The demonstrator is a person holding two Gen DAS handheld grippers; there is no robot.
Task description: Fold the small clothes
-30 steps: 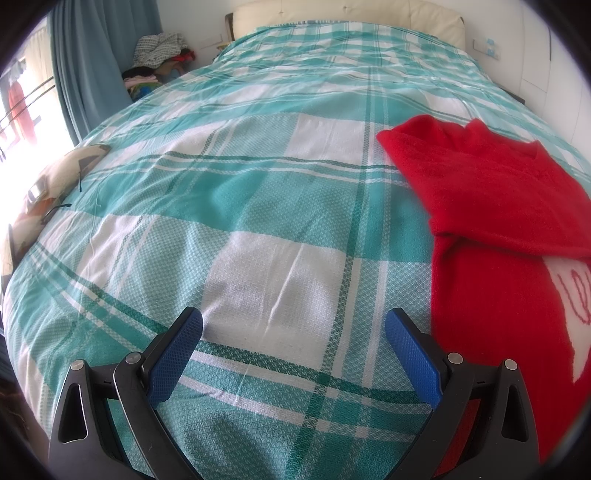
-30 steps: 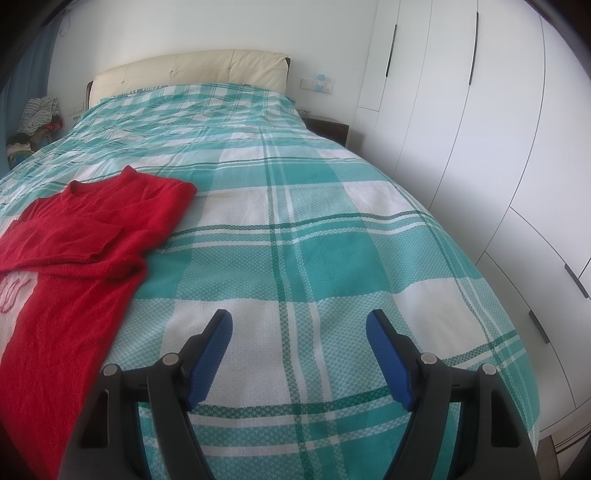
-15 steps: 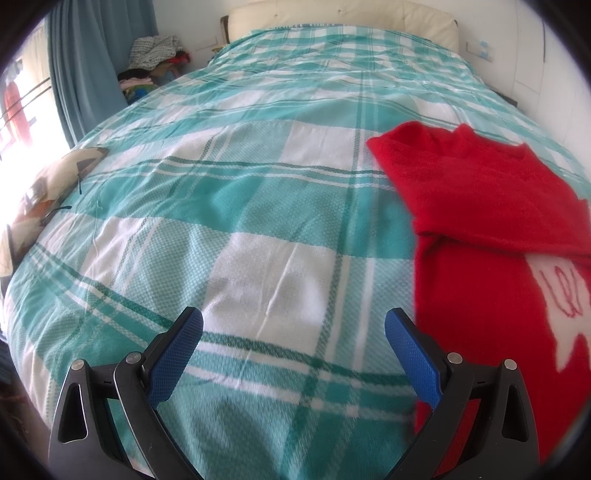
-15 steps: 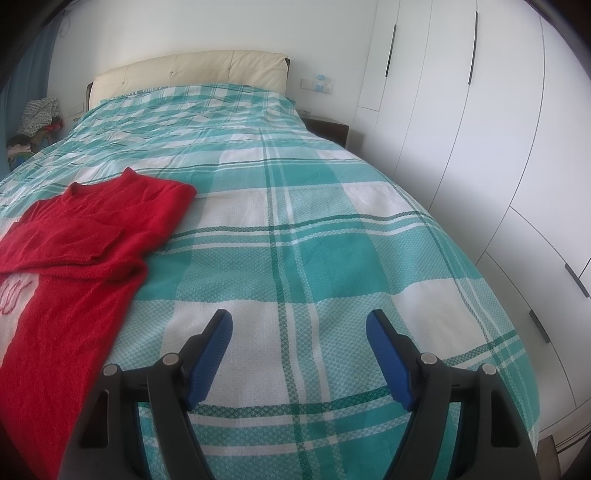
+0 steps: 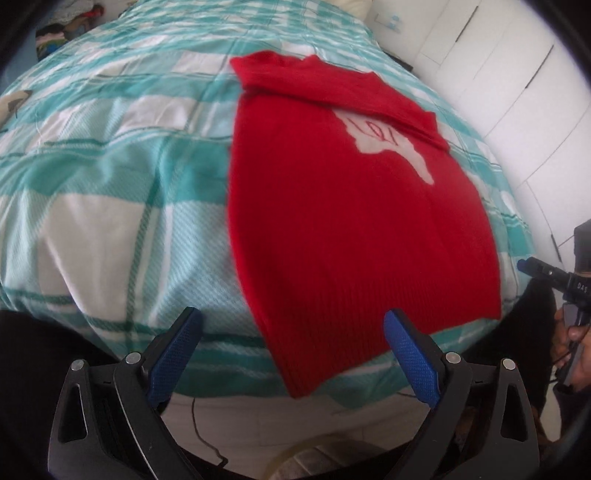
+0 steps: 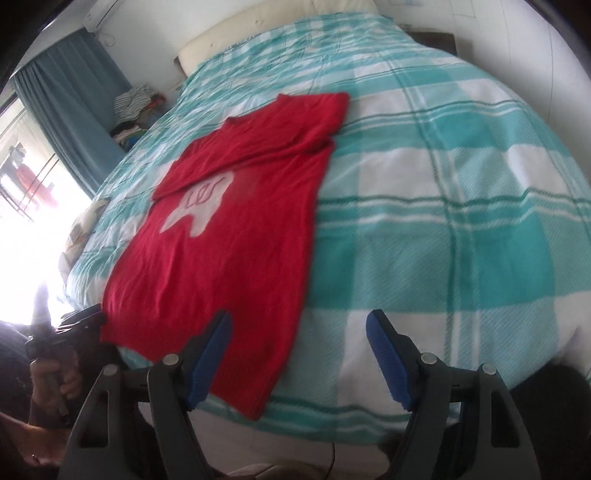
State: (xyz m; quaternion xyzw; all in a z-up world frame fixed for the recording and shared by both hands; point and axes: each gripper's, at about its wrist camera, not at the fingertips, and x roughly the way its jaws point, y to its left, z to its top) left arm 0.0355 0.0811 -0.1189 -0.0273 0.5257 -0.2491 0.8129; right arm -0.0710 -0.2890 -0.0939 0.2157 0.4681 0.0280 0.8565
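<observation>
A red sweater [image 5: 347, 206] with a white patch on its chest lies flat on the bed, its sleeves folded across the top and its hem hanging over the near edge. It also shows in the right wrist view [image 6: 229, 236]. My left gripper [image 5: 291, 354] is open and empty, just in front of the hem's left corner. My right gripper [image 6: 299, 354] is open and empty, just in front of the hem's right corner. The right gripper also shows at the far right of the left wrist view [image 5: 554, 277], and the left gripper at the far left of the right wrist view [image 6: 74, 325].
The bed has a teal and white checked cover [image 6: 443, 184] and a cream headboard [image 6: 258, 33]. White wardrobe doors [image 5: 517, 74] stand to the right. A blue curtain [image 6: 66, 110] and a pile of clothes [image 6: 133, 114] are at the far left.
Both grippers have pulled back to the foot of the bed and turned toward the sweater. Its hem now lies between each gripper's open fingers. Both stay open.
</observation>
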